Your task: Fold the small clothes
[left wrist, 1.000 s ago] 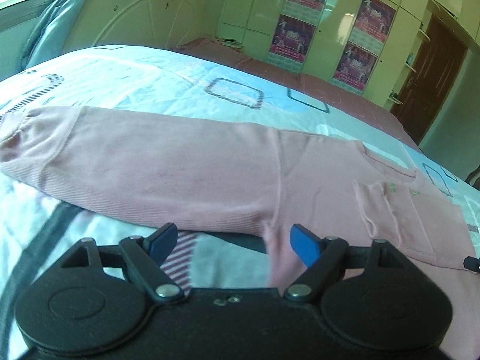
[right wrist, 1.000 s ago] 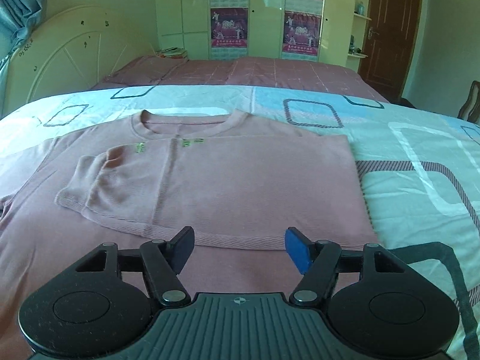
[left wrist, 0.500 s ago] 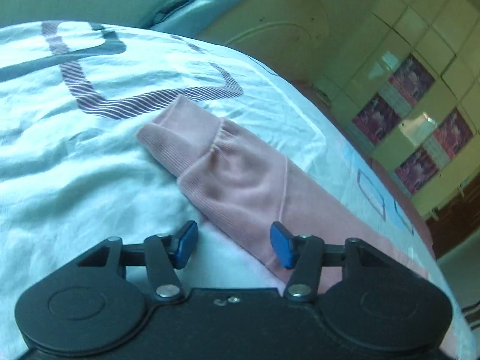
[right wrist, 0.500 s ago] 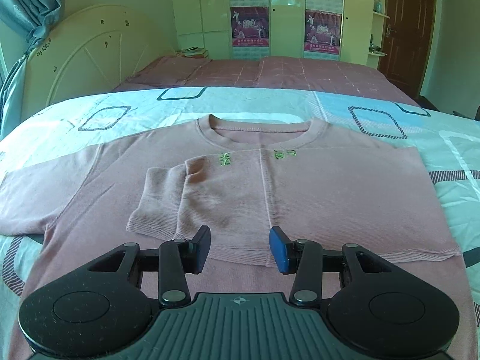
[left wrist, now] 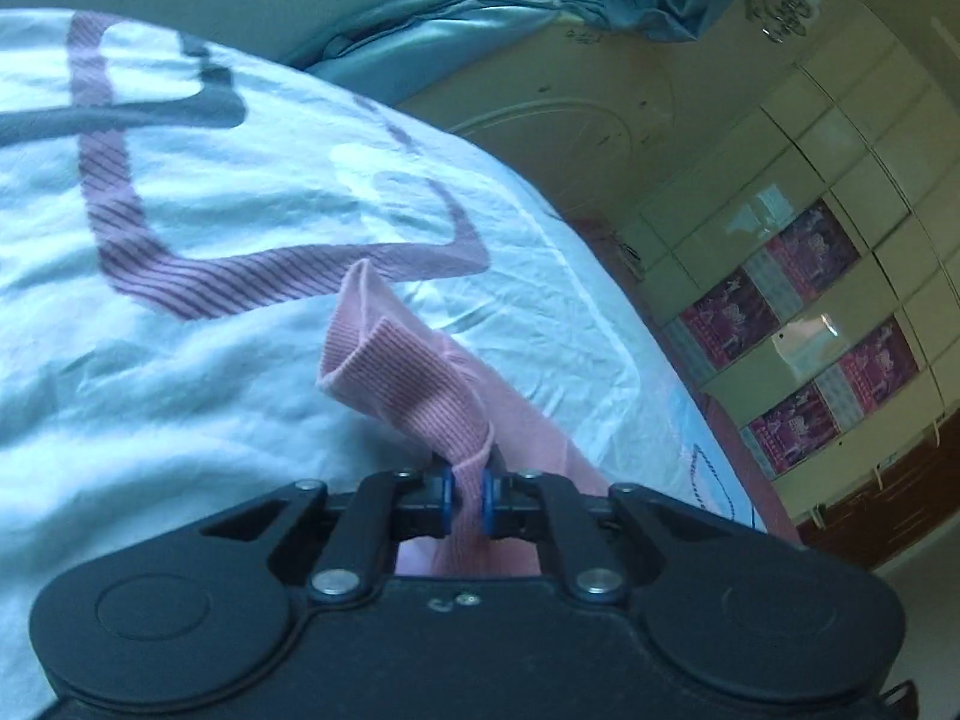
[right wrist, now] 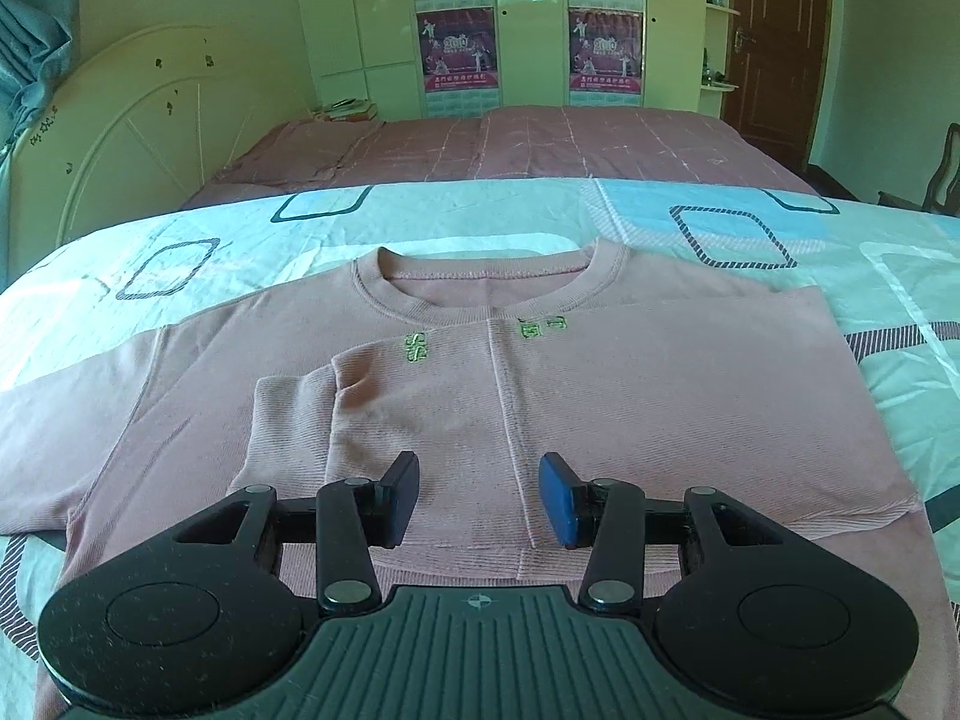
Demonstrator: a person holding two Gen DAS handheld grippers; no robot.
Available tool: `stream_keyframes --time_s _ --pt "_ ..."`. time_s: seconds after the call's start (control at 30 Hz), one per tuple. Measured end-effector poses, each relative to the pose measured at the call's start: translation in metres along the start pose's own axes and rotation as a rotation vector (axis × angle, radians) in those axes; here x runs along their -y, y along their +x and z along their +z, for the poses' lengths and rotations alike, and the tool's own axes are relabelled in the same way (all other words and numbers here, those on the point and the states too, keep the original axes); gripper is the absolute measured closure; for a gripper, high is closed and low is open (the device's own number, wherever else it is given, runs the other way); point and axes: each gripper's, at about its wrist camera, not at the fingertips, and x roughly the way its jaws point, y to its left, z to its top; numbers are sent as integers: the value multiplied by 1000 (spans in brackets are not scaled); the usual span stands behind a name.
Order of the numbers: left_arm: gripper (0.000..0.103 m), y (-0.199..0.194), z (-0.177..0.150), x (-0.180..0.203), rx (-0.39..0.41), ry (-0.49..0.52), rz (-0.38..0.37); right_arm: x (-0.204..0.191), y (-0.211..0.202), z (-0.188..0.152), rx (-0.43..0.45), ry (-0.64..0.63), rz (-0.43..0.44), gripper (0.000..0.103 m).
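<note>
left gripper [left wrist: 467, 495] fingers pinched tight on pink sweater [right wrist: 540, 396] sleeve cuff [left wrist: 396, 372], lifted off bed [left wrist: 180, 360]; right gripper [right wrist: 478, 498] fingers half-open over sweater, holding nothing

Little here can be read. The magenta posters [right wrist: 459, 48] on the pale green wardrobe doors [right wrist: 360, 12] carry a large white number that looks like "2010", with small print below too fine to make out. The pink knit sweater [right wrist: 630, 396] bears two small green embroidered marks [right wrist: 543, 324] under its round neckline; their characters cannot be told.
</note>
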Motion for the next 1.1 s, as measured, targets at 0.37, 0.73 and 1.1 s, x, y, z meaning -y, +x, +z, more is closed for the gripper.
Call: stream_keyframes --time_s 0.37,0.73,1.1 --pt "95 20 -89 187 -154 406 -270 49 -8 4 38 105 8 59" --pt "95 33 -242 311 -335 772 -348 104 -17 4 49 195 71 59" --pt "95 42 -312 345 -427 882 -322 151 -31 -9 30 259 85 59"
